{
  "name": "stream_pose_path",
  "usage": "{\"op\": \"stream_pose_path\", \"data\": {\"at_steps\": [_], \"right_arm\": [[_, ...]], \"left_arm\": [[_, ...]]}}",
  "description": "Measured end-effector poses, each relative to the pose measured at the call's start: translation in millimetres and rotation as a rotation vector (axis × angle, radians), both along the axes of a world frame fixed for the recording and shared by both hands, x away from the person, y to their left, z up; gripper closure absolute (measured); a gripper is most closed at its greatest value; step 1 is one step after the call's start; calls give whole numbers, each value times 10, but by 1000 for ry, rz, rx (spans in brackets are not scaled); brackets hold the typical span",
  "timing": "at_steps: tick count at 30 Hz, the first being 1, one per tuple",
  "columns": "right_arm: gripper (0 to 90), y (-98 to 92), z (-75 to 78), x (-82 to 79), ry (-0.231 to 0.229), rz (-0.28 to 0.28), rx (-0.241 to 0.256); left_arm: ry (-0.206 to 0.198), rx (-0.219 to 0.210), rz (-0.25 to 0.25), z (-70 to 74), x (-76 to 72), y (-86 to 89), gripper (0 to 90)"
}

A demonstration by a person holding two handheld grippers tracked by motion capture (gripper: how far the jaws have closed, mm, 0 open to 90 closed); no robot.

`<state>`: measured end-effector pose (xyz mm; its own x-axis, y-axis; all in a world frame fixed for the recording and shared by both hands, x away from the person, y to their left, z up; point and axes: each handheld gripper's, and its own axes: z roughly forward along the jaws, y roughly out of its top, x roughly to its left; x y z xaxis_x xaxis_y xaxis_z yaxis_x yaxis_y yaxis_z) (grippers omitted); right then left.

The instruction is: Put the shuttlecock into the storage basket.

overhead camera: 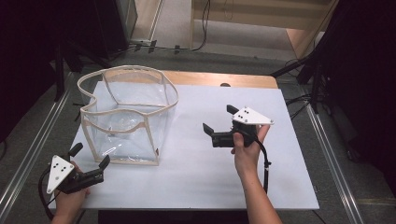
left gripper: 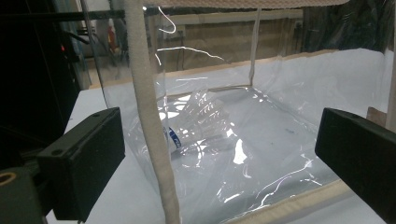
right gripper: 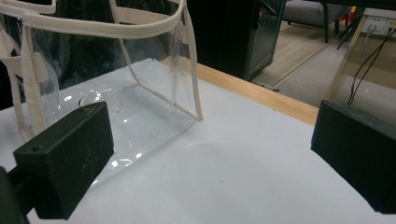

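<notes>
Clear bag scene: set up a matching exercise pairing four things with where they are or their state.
Things:
1. clear bag
2. shuttlecock
3. left hand-held gripper
4. right hand-held gripper

Places or states:
A. lying on its side inside the bag
B. open, at the table's near left corner
C. standing upright on the white tabletop, beige-trimmed
D. open, held to the right of the bag

Pairs: 1-C, 2-A, 3-B, 4-D
</notes>
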<state>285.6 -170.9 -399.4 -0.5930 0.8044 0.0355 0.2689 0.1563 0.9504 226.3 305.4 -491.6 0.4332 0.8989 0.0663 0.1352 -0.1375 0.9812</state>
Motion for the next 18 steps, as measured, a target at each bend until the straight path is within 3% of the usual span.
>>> {"op": "stream_pose_path", "data": {"at_steps": [18], "right_arm": [[0, -237, -176, -89, 10, -41, 0]], "left_arm": [[0, 1, 1, 0, -1, 0, 23]]}}
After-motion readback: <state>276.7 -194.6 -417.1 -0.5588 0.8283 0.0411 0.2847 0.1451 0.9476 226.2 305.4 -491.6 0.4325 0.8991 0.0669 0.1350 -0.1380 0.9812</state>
